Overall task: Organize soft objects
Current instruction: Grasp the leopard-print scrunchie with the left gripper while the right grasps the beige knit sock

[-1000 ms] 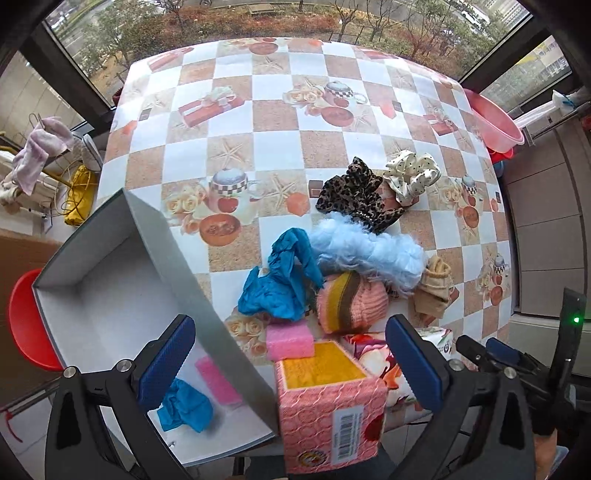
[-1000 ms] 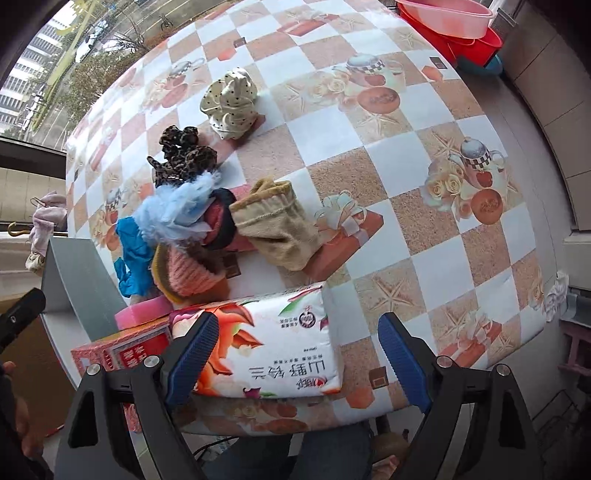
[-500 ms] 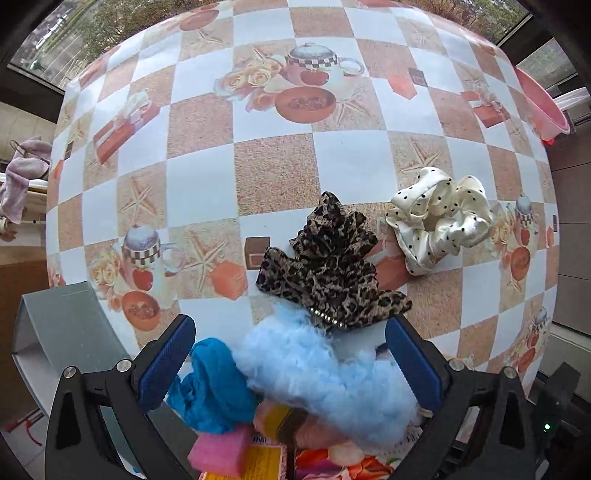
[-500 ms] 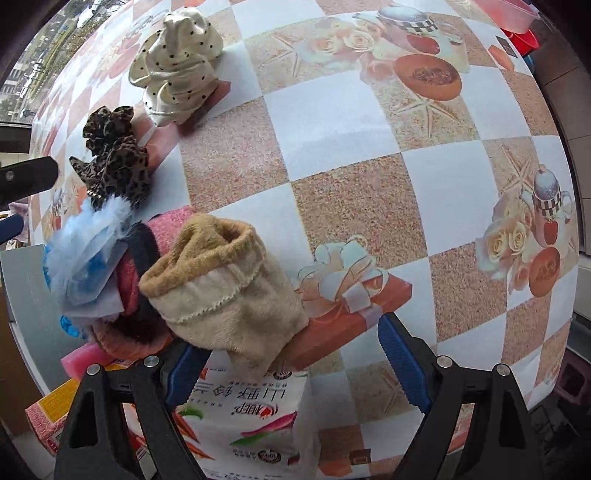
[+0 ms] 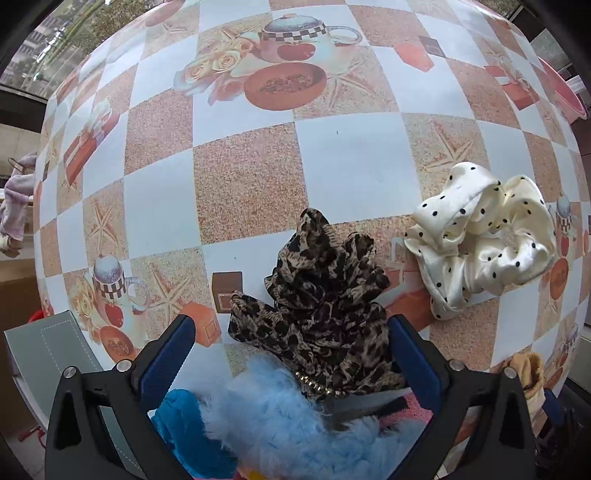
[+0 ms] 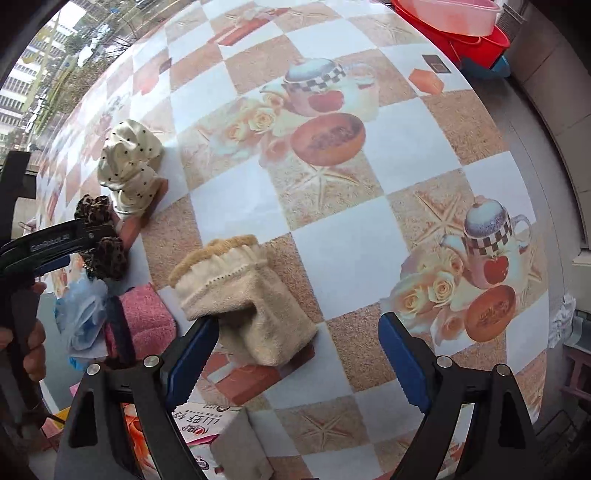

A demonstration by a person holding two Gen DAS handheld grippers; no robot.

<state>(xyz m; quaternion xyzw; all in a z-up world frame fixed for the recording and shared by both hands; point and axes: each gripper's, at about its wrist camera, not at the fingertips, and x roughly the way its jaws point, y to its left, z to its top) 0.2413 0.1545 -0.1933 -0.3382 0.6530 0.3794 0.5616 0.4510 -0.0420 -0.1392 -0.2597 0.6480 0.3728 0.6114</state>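
A leopard-print scrunchie (image 5: pixel 317 310) lies on the tablecloth between the blue pads of my left gripper (image 5: pixel 288 354), which stands open just above it. Right of it lies a white polka-dot scrunchie (image 5: pixel 480 240). A fluffy light-blue piece (image 5: pixel 288 417) and a blue cloth (image 5: pixel 184 424) sit under the left gripper's frame. My right gripper (image 6: pixel 297 354) is open over a beige sock (image 6: pixel 243 302), whose lower end lies by its left finger (image 6: pixel 192 354). In the right wrist view the leopard scrunchie (image 6: pixel 103 236) is partly hidden behind the left gripper's arm (image 6: pixel 55 240).
A grey box (image 5: pixel 37 354) stands at the table's left edge. A pink towel (image 6: pixel 147 317) and a tissue pack (image 6: pixel 207 435) lie near the sock. Red and pink basins (image 6: pixel 465 26) sit beyond the far right corner. A hand (image 6: pixel 33 347) holds the left gripper.
The left gripper moved from over the box and carton to the leopard scrunchie and came down. The right gripper moved from the tissue pack to the beige sock and sank. Both stayed open.
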